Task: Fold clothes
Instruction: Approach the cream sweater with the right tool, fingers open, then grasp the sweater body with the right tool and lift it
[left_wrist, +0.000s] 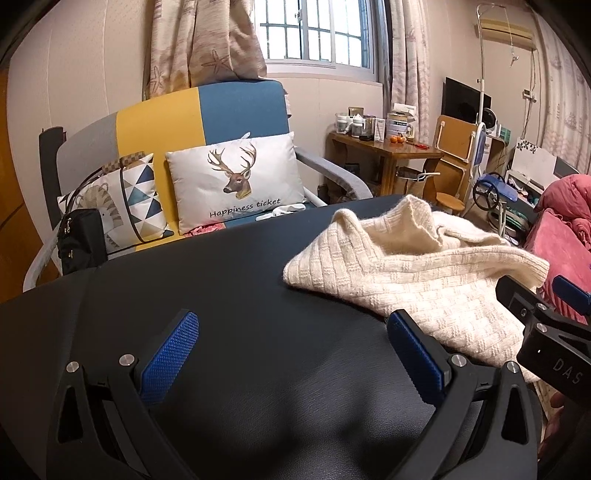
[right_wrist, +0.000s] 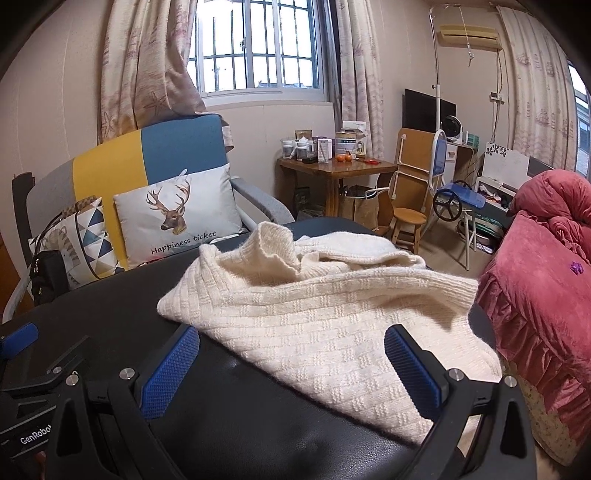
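Two grippers: both were in view, held low over the near edge of a dark table (left_wrist: 229, 266), side by side and pointing toward the far wall.
Left gripper (left_wrist: 291, 354): its blue-padded fingers (left_wrist: 168, 356) stood wide apart with only bare tabletop between them; it held nothing. Its right finger sat just beside the near left edge of the sweater, and I could not tell whether they touched.
Right gripper (right_wrist: 291, 369): its jaws were also spread wide and gripped nothing. The near part of the sweater lay between its fingers, on the table and not pinched. In the left wrist view this gripper's black body showed at the right edge.
Sweater (right_wrist: 314, 306): a cream knitted sweater lay bunched on the right half of the table. Its long axis ran from the near right edge of the table toward the far middle. The ribbed collar (right_wrist: 275, 243) stood up at the far end, its opening turned toward the right. A ribbed hem or cuff reached the right side of the table, near the pink bed cover.
Sofa (left_wrist: 221, 107): beyond the table stood a sofa in yellow, blue and grey, with a deer cushion (left_wrist: 236, 184) leaning on its back.
Side table (right_wrist: 332, 170): further off, a wooden table carried jars and tins under the window (right_wrist: 255, 44).
Bed (right_wrist: 546, 258): a pink cover lay to the right.
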